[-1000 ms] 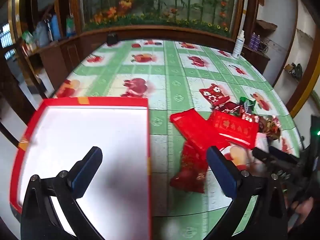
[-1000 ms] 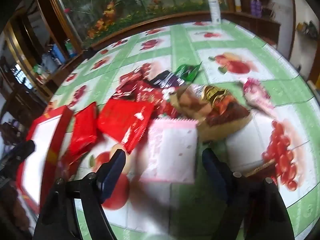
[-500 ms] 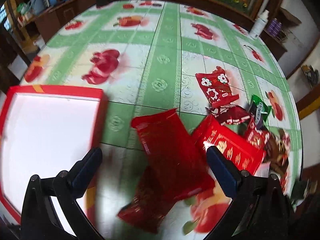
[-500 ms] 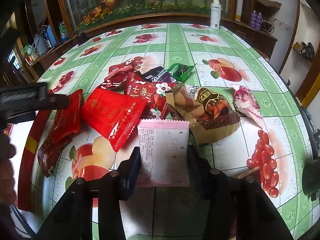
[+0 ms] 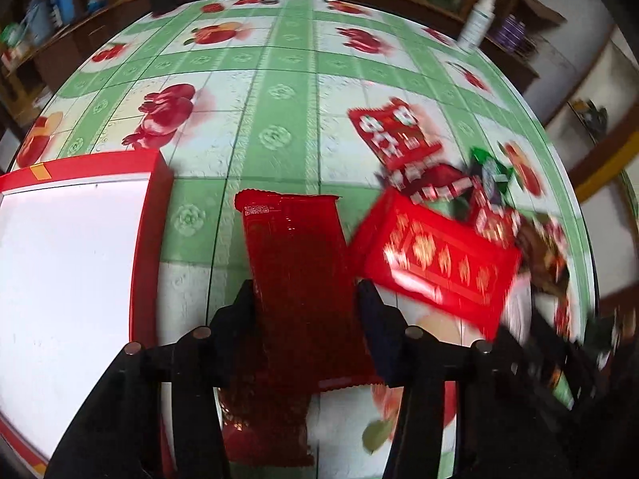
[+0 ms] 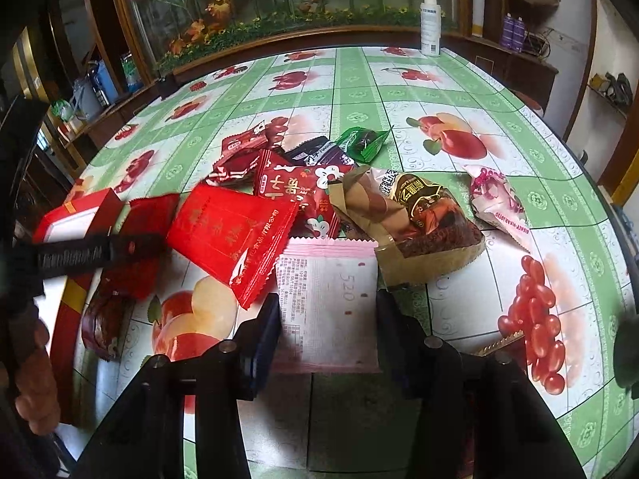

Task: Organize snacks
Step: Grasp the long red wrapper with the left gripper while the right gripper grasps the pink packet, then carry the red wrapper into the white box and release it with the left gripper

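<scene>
The left gripper (image 5: 305, 303) has swung away from the white-floored red box (image 5: 147, 215) and come down over the snack pile, and its jaws, wide a second ago, are closing on a long dark red packet (image 5: 295, 263) that now lies between its fingers, both pads at the packet's long edges; whether they press yet I cannot tell. The right gripper (image 6: 325, 319) has narrowed too and has kept its place, its fingers set against both sides of a pink-and-white sachet (image 6: 331, 299) lying flat on the table just in front of it. Nearest the left gripper, under the long packet, a second dark red bag (image 5: 265, 423) pokes out toward the camera. The box sits to that gripper's left, touching nothing in the pile. Just right of the long packet lies a bright red packet with gold print (image 5: 435, 263), blurred. In the right wrist view that same bright red packet (image 6: 235, 235) overlaps the sachet's upper left corner, and a brown bag (image 6: 423, 231) lies against the sachet's upper right corner. Beyond them are small red, purple and green wrappers (image 6: 361, 143), and a pink wrapper (image 6: 495, 199) apart to the right. Past the pile the green fruit-print tablecloth (image 6: 355, 80) runs bare to a white spray bottle (image 6: 430, 24) at the far edge.
</scene>
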`<state>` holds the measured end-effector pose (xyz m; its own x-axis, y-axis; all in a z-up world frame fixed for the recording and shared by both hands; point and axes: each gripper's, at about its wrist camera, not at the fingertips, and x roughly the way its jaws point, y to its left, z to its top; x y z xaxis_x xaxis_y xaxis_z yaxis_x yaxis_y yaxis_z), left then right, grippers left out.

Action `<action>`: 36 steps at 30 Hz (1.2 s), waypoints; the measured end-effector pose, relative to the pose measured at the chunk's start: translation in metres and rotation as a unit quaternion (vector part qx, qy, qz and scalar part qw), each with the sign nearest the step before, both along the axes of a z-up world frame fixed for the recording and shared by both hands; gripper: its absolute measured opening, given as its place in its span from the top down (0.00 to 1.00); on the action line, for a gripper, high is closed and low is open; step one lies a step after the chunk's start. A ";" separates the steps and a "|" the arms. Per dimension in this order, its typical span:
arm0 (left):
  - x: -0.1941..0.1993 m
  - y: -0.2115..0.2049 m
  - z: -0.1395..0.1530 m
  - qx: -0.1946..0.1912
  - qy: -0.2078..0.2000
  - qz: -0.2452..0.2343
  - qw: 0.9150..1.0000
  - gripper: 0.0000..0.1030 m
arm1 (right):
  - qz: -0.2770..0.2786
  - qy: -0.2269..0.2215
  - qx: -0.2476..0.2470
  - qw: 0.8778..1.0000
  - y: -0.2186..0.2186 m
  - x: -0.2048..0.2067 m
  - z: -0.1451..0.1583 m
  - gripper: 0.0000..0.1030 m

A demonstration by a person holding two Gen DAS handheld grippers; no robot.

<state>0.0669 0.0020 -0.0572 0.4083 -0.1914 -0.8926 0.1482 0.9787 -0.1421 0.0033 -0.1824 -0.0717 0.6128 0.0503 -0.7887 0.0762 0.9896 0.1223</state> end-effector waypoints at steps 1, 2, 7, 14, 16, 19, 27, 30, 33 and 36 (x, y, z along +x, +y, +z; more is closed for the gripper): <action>-0.003 0.000 0.001 -0.004 -0.001 -0.007 1.000 0.53 | -0.001 0.000 0.000 1.000 0.000 0.000 0.001 0.52; -0.011 0.004 0.002 -0.011 -0.003 -0.015 1.000 0.53 | -0.001 0.001 -0.003 1.000 0.000 -0.001 0.001 0.53; -0.031 0.008 0.003 -0.040 -0.015 -0.065 0.997 0.53 | 0.003 0.002 -0.031 1.000 0.007 -0.013 0.001 0.58; -0.052 0.027 0.022 -0.107 -0.033 -0.098 0.989 0.72 | 0.028 0.019 0.053 0.998 -0.014 -0.035 0.004 0.62; -0.056 0.033 0.030 -0.129 -0.042 -0.107 0.985 0.72 | 0.038 0.027 0.089 0.995 -0.021 -0.042 0.004 0.63; -0.055 0.040 0.033 -0.118 -0.042 -0.100 0.987 0.72 | 0.050 0.035 0.127 0.990 -0.025 -0.050 0.004 0.63; -0.062 0.027 0.018 -0.107 -0.009 -0.090 0.990 0.68 | 0.053 0.030 0.125 0.990 -0.023 -0.058 0.003 0.62; -0.072 0.009 0.016 -0.082 -0.010 -0.091 0.992 0.51 | 0.058 0.025 0.106 0.992 -0.019 -0.059 0.003 0.62; -0.078 -0.012 0.012 -0.042 -0.004 -0.105 0.994 0.43 | 0.066 0.019 0.103 0.992 -0.020 -0.062 0.002 0.62; -0.074 -0.019 -0.002 -0.015 0.013 -0.087 0.996 0.38 | 0.069 0.014 0.116 0.991 -0.025 -0.063 0.001 0.62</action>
